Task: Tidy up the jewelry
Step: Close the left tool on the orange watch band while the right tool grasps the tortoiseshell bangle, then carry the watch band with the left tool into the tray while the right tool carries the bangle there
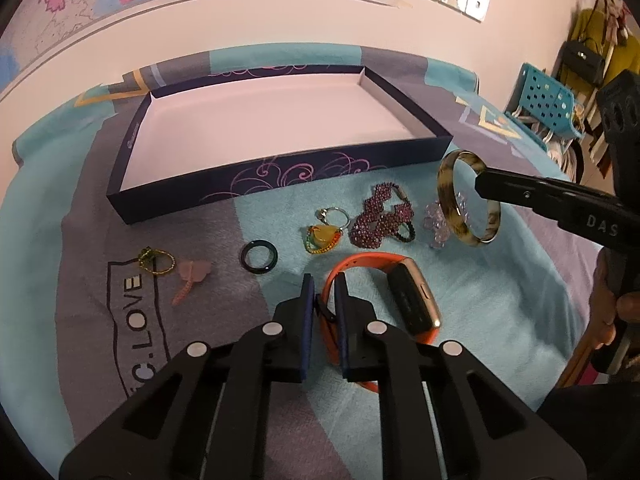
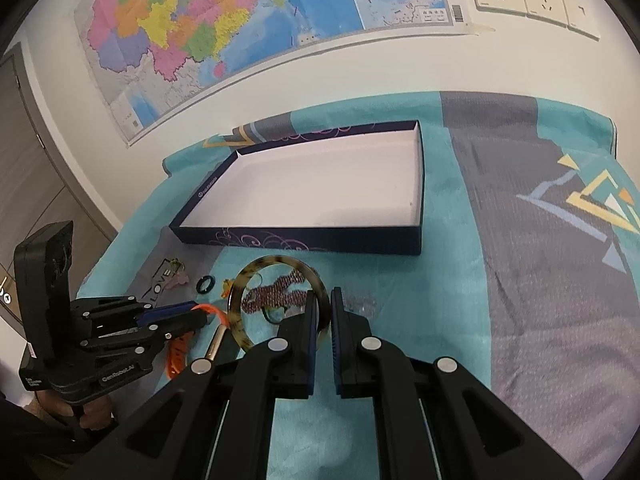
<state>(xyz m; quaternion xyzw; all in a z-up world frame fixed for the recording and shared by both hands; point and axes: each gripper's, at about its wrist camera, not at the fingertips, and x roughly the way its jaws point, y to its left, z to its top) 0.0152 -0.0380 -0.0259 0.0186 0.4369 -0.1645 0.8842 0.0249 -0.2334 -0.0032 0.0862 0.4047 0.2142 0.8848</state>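
Observation:
A dark blue box lid (image 1: 280, 178) with a white inside lies open on the cloth, also in the right wrist view (image 2: 304, 240). My left gripper (image 1: 323, 288) is shut on the strap of an orange smartwatch (image 1: 400, 300) near the cloth. My right gripper (image 2: 323, 304) is shut on a tortoiseshell bangle (image 2: 240, 320) and holds it above the cloth; the bangle also shows in the left wrist view (image 1: 450, 204). On the cloth lie a purple beaded bracelet (image 1: 380, 216), a black ring (image 1: 259, 256), a yellow pendant (image 1: 322, 236) and a clear crystal bracelet (image 1: 436, 220).
A green-gold charm (image 1: 154, 260) and a pink hair clip (image 1: 192, 276) lie at the left on the teal and grey cloth (image 1: 500, 300). A blue perforated basket (image 1: 548, 104) stands beyond the table's right end. A wall with a map (image 2: 224, 32) runs behind.

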